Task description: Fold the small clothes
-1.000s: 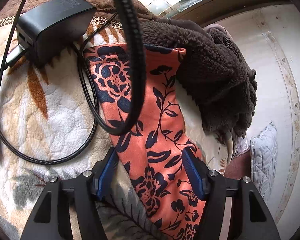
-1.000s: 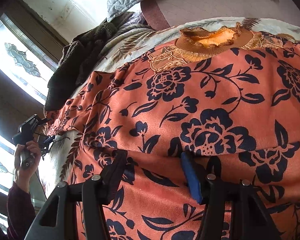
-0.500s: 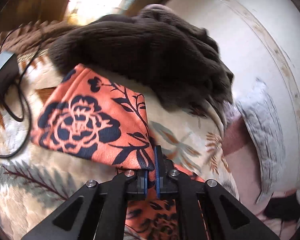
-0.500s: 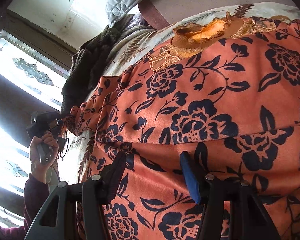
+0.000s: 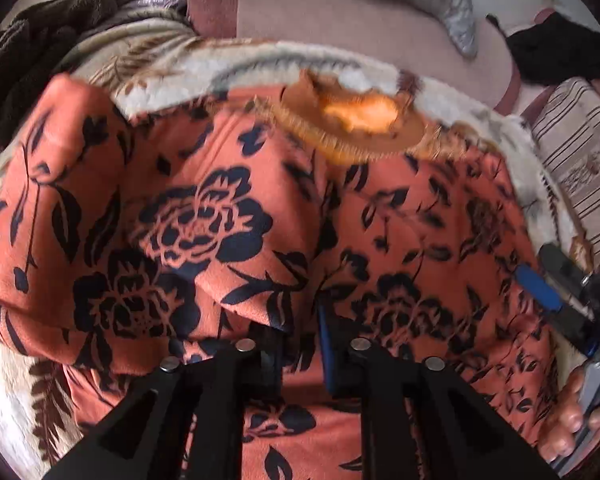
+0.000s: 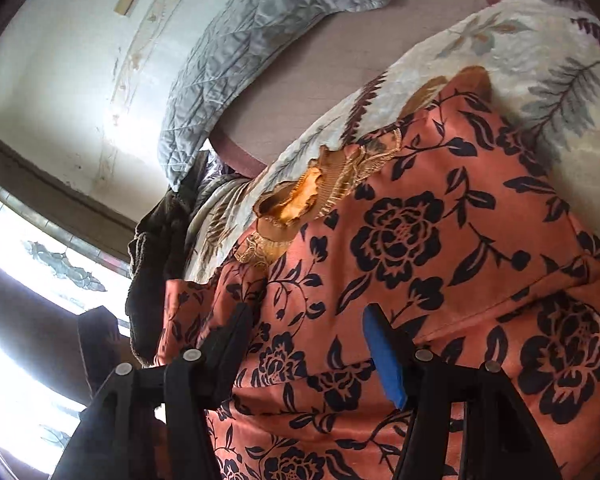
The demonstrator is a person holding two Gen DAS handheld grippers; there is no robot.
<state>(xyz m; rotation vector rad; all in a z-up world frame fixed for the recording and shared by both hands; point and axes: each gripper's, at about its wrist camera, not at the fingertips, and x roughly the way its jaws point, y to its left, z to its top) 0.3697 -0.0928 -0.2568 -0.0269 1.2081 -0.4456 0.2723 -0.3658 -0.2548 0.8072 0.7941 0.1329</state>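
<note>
Both grippers' jaws stand apart over the floral garment [image 5: 228, 216], the left gripper's [image 5: 300, 344] opening.

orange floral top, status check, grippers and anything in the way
Left gripper jaws opening, sleeve fold of the orange floral top between them. Right gripper open over the cloth, nothing gripped. Top spread on the blanket, sleeve folded in. Nothing in the way.

Orange garment [image 5: 228, 216] with navy flowers, cream leaf-print blanket [image 6: 540, 52], grey quilted pillow [image 6: 252, 40]
</note>
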